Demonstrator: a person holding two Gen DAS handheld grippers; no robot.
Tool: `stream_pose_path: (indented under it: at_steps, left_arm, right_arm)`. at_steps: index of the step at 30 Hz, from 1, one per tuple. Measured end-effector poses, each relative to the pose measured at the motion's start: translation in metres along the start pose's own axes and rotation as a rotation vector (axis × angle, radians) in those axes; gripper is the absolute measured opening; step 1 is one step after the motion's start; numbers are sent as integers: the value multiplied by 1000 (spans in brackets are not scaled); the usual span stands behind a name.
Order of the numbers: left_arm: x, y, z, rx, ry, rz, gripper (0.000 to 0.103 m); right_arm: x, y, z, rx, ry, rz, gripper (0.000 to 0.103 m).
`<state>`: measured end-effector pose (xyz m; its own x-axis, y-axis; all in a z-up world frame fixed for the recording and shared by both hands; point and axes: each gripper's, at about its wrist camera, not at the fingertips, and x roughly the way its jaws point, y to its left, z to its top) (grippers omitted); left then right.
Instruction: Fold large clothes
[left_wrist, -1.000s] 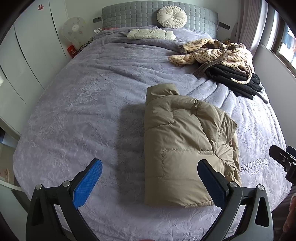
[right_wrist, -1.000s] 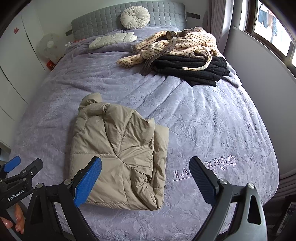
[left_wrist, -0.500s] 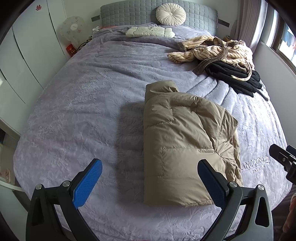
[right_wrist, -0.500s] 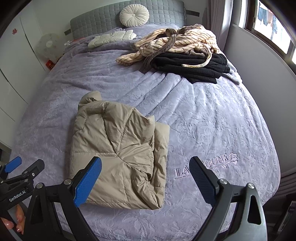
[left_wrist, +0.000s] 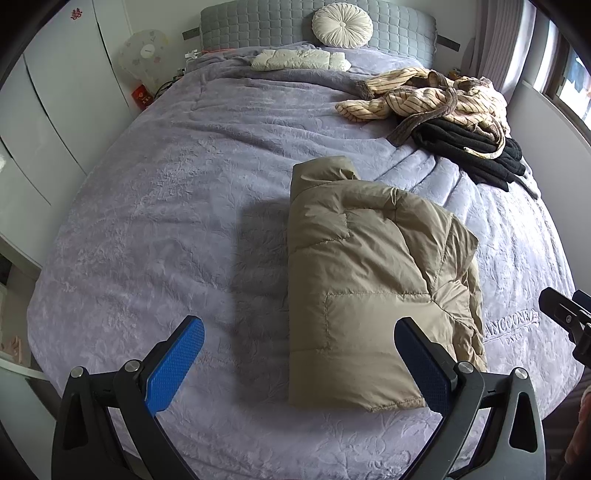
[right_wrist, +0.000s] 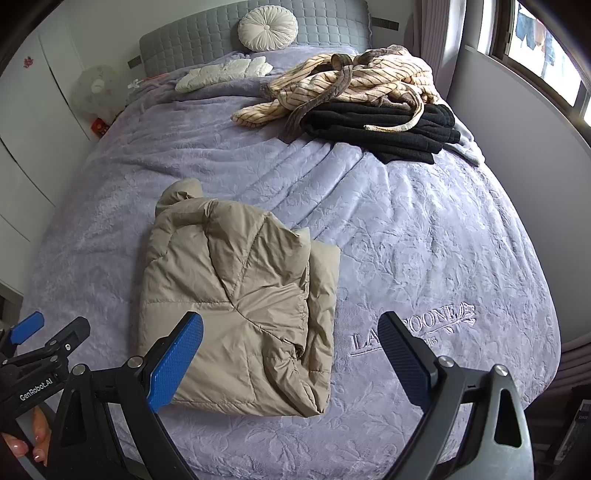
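- Left gripper spread wide at the bottom of the left wrist frame, blue pads far apart, nothing between them, hovering above the near edge of the bed.
- Right gripper likewise gaping at the bottom of the right wrist frame, empty, clear of the cloth below.
- Tan puffer jacket folded into a thick oblong bundle, lying in the centre of the left wrist frame, slightly right of middle; in the right wrist frame, same jacket at centre left, loose layered edges along its right side, rolled collar end pointing toward the top of the frame.
- Resting flat on a lavender bedspread with an embossed leaf pattern; stitched lettering just right of the jacket, partly hidden behind the right finger.
- Heap of striped cream garments draped over a stack of black clothes in the upper right of both frames, well apart from the jacket.
- Small white folded item near the upper centre, just below a round cream cushion propped against a grey quilted headboard.
- Fan at the upper left, beside white wardrobe doors.
- Window at the upper right edge of the right wrist frame.
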<state>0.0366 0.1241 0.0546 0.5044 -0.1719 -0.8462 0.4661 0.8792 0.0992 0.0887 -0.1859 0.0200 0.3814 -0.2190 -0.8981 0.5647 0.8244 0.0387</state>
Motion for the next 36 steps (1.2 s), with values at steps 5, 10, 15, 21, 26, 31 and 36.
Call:
stream_pose_path:
  at_steps: [5, 10, 15, 21, 26, 31, 36]
  left_arm:
    - [1, 1, 0, -1, 2, 1, 103]
    - [1, 1, -2, -1, 3, 2, 103]
    - [2, 0, -2, -1, 6, 2, 103]
    - [3, 0, -3, -1, 7, 4, 103]
    - [4, 0, -2, 2, 8, 5, 103]
    - [4, 0, -2, 3, 9, 5, 103]
    - [5, 0, -3, 5, 9, 5, 103]
  right_arm:
    - [0, 1, -1, 1, 2, -1, 96]
    - [1, 1, -2, 1, 4, 0, 96]
    - [1, 2, -1, -1, 4, 1, 96]
    - [2, 1, 1, -2, 6, 2, 96]
    - [2, 1, 1, -3, 7, 3, 96]
    - [2, 1, 2, -4, 8, 4, 96]
    - [2, 1, 1, -6, 8, 4, 96]
